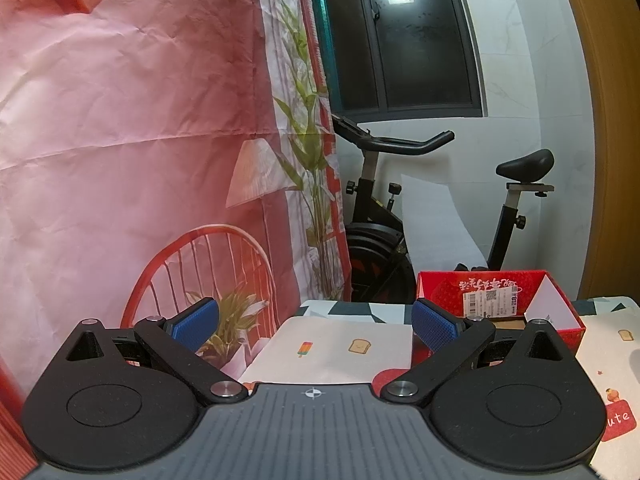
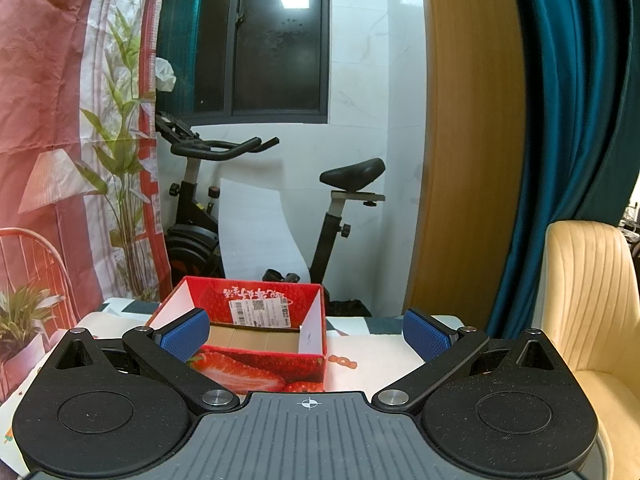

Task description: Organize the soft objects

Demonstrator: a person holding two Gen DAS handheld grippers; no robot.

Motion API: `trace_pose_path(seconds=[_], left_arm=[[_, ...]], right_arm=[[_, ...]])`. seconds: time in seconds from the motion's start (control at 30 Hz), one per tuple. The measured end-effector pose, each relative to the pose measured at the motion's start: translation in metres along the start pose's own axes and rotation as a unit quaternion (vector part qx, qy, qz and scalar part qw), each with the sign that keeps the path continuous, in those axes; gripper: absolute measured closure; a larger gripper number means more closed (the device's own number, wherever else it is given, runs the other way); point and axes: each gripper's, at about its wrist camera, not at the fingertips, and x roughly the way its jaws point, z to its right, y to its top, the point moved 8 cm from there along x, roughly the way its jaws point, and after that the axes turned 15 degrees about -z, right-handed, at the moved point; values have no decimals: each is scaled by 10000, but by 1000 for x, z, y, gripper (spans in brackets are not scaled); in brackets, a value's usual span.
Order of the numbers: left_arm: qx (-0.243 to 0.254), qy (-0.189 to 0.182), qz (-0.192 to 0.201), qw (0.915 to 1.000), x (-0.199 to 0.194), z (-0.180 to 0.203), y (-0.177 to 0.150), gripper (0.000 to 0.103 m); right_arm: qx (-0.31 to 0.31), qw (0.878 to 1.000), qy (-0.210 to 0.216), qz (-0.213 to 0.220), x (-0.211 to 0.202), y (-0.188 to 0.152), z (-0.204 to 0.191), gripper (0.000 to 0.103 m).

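Behind the cloth-covered surface an exercise bike is seen — a red box is set on it, open-topped; both left tongs and right tongs are spread wide, nothing gripped.

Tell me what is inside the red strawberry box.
The red strawberry box shows only its bare brown cardboard floor and a shipping label on its far inner wall. The near wall hides the front strip of the floor.
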Motion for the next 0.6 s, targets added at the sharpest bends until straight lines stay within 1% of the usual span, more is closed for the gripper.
trace_pose_path(seconds=[0.6], left_arm=[[-7,-17,-25,10000,1,2,0,0]], right_arm=[[9,10000,7,-13,0,1,0,0]])
